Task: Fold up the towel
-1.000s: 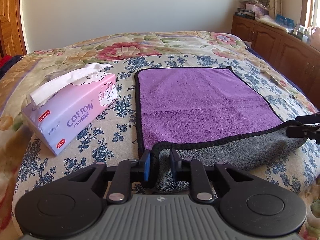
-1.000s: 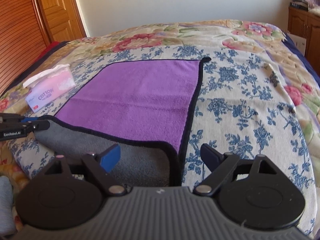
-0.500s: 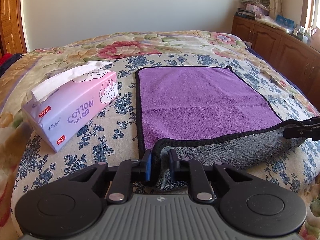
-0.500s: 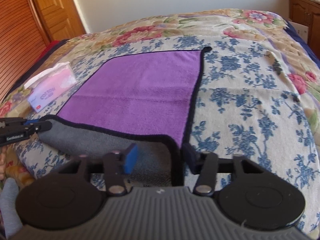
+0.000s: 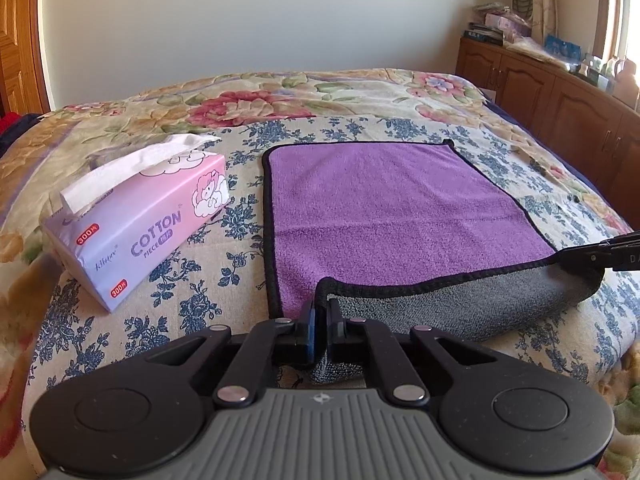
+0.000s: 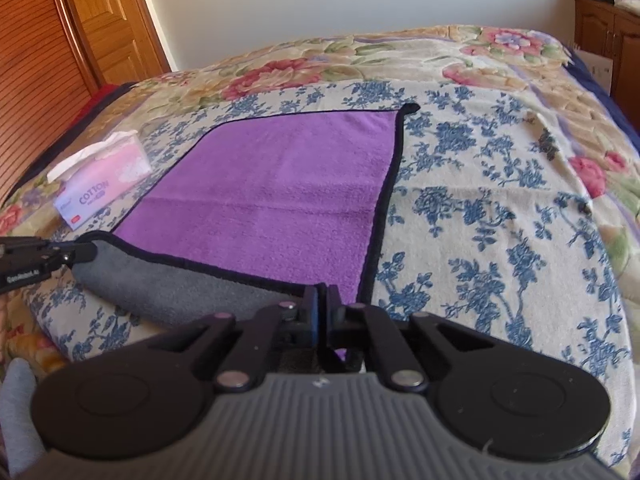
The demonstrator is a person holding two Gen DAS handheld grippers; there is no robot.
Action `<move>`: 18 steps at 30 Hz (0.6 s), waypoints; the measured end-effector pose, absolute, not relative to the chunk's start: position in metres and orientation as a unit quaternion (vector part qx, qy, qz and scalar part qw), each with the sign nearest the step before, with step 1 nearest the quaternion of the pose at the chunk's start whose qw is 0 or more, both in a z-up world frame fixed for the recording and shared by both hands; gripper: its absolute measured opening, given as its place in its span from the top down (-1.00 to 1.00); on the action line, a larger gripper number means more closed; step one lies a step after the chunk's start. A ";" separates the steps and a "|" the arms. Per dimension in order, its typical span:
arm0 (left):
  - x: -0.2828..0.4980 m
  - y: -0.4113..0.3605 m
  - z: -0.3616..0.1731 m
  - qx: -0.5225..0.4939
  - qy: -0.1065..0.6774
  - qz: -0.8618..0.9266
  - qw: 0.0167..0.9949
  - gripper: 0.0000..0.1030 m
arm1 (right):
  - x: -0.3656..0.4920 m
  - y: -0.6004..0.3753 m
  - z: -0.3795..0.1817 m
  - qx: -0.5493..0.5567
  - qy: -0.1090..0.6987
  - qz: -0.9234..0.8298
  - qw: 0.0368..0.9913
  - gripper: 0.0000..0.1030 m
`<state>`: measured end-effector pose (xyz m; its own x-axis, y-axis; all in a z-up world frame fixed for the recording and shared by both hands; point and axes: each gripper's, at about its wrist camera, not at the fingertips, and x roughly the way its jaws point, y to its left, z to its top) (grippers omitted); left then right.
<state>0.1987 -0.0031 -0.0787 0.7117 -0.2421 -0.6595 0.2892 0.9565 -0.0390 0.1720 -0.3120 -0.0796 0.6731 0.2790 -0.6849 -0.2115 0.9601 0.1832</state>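
A purple towel (image 5: 392, 208) with a grey underside and black hem lies spread on the bed; it also shows in the right wrist view (image 6: 280, 196). Its near edge is lifted and rolled back, showing the grey side (image 5: 460, 304). My left gripper (image 5: 320, 320) is shut on the near left corner. My right gripper (image 6: 322, 304) is shut on the near right corner. Each gripper's tip shows at the edge of the other view: the right one (image 5: 588, 256), the left one (image 6: 80, 252).
A pink tissue box (image 5: 136, 220) stands left of the towel, also in the right wrist view (image 6: 100, 184). The floral bedspread (image 6: 500, 200) covers the bed. Wooden cabinets (image 5: 560, 96) run along the right; a wooden door (image 6: 100, 20) is at the left.
My right gripper has closed from wide open onto the near right corner of the towel. My left gripper has stayed shut on its corner, and the near edge has risen slightly.
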 end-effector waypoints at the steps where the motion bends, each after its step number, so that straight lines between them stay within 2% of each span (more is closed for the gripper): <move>1: 0.198 -0.003 -0.078 0.032 0.351 -0.144 0.925 0.89 | 0.172 -0.312 -0.079 0.044 0.380 0.135 0.914 0.91; 18: 0.196 -0.001 -0.056 0.009 0.315 -0.148 0.937 0.89 | 0.168 -0.313 -0.061 0.050 0.340 0.141 0.929 0.91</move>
